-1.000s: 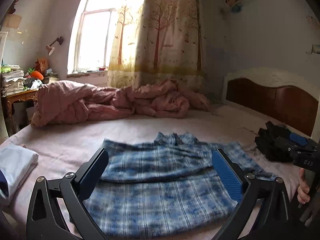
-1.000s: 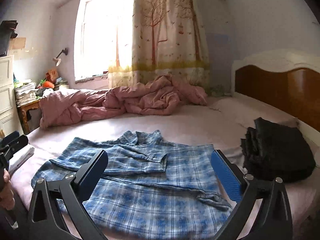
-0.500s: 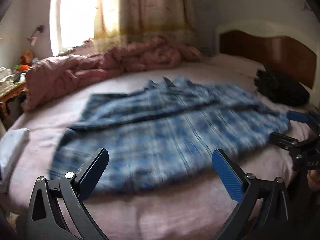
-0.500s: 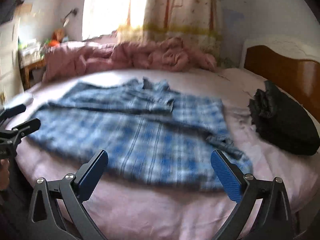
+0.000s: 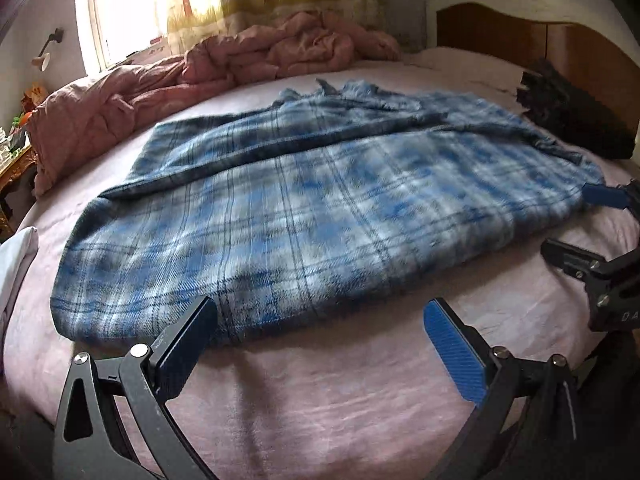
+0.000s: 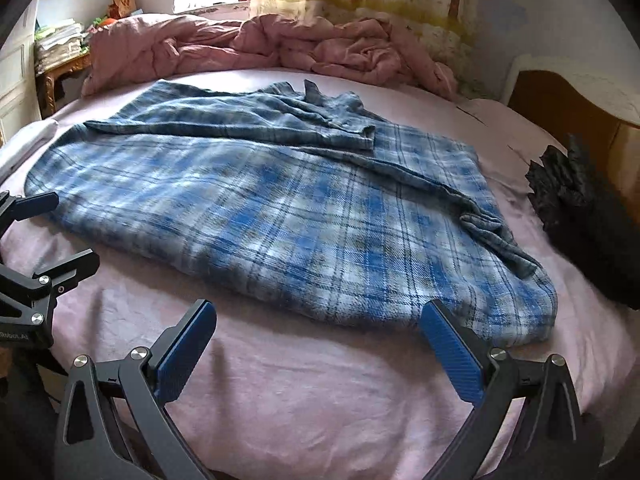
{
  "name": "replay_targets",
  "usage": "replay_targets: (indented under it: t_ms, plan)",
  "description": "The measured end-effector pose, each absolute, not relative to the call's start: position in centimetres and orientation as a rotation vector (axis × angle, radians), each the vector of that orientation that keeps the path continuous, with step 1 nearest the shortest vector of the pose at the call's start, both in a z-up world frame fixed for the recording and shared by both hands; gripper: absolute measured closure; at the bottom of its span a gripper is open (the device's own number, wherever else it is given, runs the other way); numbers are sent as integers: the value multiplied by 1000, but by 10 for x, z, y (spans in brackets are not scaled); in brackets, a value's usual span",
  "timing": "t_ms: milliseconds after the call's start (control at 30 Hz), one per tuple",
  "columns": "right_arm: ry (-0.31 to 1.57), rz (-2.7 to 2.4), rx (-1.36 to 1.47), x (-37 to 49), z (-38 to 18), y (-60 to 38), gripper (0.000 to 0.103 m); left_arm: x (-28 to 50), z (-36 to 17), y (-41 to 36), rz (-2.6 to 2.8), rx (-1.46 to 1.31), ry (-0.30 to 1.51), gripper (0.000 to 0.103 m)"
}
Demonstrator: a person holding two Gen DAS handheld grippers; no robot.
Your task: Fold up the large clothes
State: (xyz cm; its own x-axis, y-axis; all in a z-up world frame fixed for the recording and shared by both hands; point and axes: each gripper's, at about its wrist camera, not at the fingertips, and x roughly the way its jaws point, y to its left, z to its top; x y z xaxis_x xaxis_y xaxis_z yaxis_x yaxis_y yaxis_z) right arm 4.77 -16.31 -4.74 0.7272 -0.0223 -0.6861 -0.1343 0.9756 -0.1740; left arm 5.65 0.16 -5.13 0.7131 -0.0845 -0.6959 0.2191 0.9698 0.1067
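Blue plaid flannel shirt (image 5: 320, 216) is lying flat on the pink bed sheet (image 5: 320, 392), back panel up, sleeves folded in across the upper part, collar (image 6: 320, 94) pointing away toward the crumpled pink duvet (image 6: 280, 48). Hem is the edge nearest both cameras, and its long axis is running left to right across both views, so each hand-held gripper is facing it roughly square on. Left hand-held gripper (image 5: 320, 344) is sitting with its fingers wide apart and holding nothing, hovering just short of the hem near the left corner; its left finger (image 5: 188, 344) is overlapping the hem edge in view, though I cannot tell whether it is touching the cloth. Right hand-held gripper (image 6: 320, 344) is likewise spread and empty, with its right finger (image 6: 452, 352) just beside the hem's right corner. So each side is nearer its own corner: left takes left, right takes right. Judging from this, the next move is probably a straight push forward onto the hem, then carrying it away toward the collar. Folded dark garment (image 6: 580, 216) is lying to the right by the wooden headboard (image 5: 540, 40), apart from the shirt. White folded fabric (image 5: 16, 264) is sitting at the left bed edge, clear of the fold path.
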Motion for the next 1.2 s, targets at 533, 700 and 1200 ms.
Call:
replay_targets:
  t_ms: [533,700,1200]
  plan:
    - [739,-112,-307,63,-55,-173,0,78,-51,29,7,234,742,0]
    - [744,-179,-290,69,-54,-193,0,90,-53,60,151,222,740,0]
    - [705,-298,-251,68,-46,-229,4,87,-47,73,142,181,700,27]
